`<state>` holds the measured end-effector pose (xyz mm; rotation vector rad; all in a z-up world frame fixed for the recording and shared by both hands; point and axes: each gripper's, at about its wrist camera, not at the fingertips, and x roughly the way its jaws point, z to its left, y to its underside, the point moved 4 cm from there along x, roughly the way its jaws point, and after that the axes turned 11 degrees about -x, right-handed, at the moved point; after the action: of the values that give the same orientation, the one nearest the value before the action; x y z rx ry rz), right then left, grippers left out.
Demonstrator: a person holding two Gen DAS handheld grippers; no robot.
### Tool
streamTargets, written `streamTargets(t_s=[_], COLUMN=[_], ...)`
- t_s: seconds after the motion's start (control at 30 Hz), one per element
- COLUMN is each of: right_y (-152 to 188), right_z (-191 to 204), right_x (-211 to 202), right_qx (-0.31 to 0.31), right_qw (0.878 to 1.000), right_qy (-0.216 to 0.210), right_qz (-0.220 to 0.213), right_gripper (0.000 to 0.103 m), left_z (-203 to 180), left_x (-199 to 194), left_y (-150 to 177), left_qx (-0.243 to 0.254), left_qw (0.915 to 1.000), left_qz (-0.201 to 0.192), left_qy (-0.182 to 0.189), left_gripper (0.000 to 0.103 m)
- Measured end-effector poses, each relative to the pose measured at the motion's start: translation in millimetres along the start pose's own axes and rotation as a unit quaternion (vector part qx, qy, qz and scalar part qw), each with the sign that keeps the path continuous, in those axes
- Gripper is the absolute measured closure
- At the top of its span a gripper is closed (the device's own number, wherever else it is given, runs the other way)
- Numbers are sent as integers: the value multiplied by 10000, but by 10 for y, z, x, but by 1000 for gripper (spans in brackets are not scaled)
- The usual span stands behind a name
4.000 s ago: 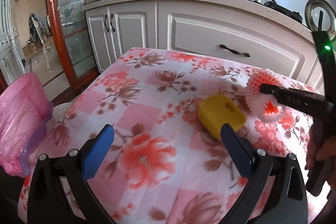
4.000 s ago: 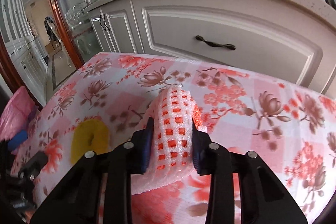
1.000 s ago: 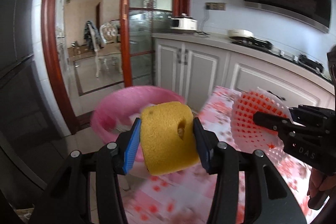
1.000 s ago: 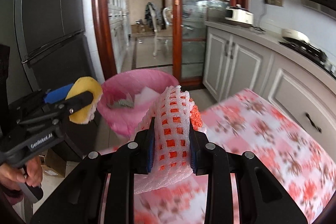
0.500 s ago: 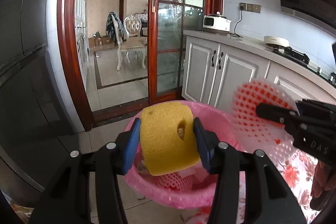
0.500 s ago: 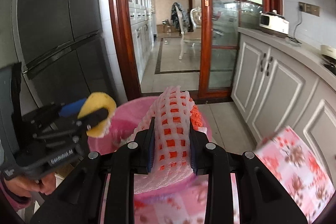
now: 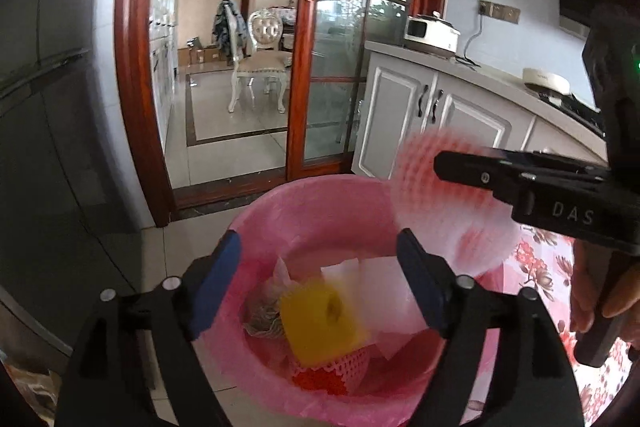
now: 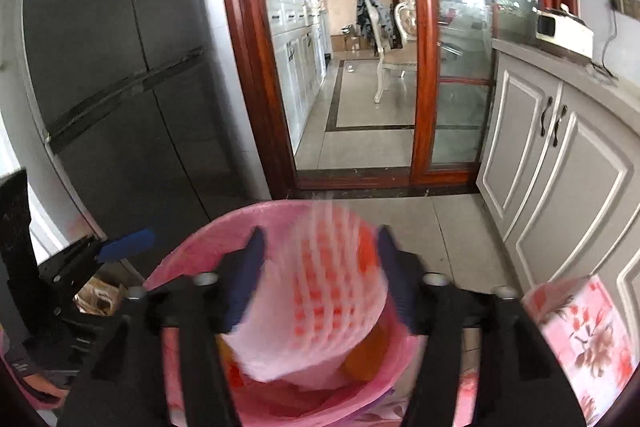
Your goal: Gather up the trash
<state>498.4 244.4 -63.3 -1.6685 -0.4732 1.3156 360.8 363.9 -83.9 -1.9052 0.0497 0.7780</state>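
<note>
Both tools hang over the pink-lined trash bin (image 7: pixel 256 223). The left tool (image 7: pixel 318 281) is opening wide; the yellow sponge (image 7: pixel 320 323), blurred, lies free in the bin at 6 o'clock. The right tool (image 8: pixel 320 275) is opening, the blurred foam fruit net (image 8: pixel 320 303) loose between its jaws.

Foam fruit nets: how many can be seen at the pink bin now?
2: one white-and-red foam fruit net blurred between the right tongs above the pink-lined bin, one red inside. Others may be buried.
</note>
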Motion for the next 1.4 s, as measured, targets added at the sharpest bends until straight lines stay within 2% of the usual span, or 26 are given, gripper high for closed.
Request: streamTargets(t_s=[0.17,0.33,0.57,0.63,0.93,1.07,1.23,1.4], right_y=[16,38,182,244,547,704,947,1147], right_z=[-2,130,383,471,821,986,1172,1320], right_x=[-102,-303,-843,-1040,-1872,-2130,-2305,-2414], right_qx=[123,85,-35,-69,159,173,199,143], right_qw=[9999,9999,9989,9980,9930,9904,9874,9870], right_qy=[-24,15,403,562,1043,1251,1505,1557], right_qz=[-92,-138,-253,-289,-532,-566,-447,-383], right_gripper=[39,39,39,32,12,11,10,10], left_z=[38,62,-33,-57,-80,-80,-106,-178], left_x=[-134,-334,-729,-865,-1555,-1883,-2247,-2453], left_y=[11,27,54,67,233,350,526,663], left_qx=[-18,5,200,283,396,436,539,456], left_qw=[9999,9997,9984,9977,9956,9955,9948,9970], left_qz=[-110,-216,-512,-607,-842,-841,-804,-622], left_qy=[-96,-120,-107,-100,-86,-18,-309,-48], left_gripper=[23,16,5,5,5,5,5,5])
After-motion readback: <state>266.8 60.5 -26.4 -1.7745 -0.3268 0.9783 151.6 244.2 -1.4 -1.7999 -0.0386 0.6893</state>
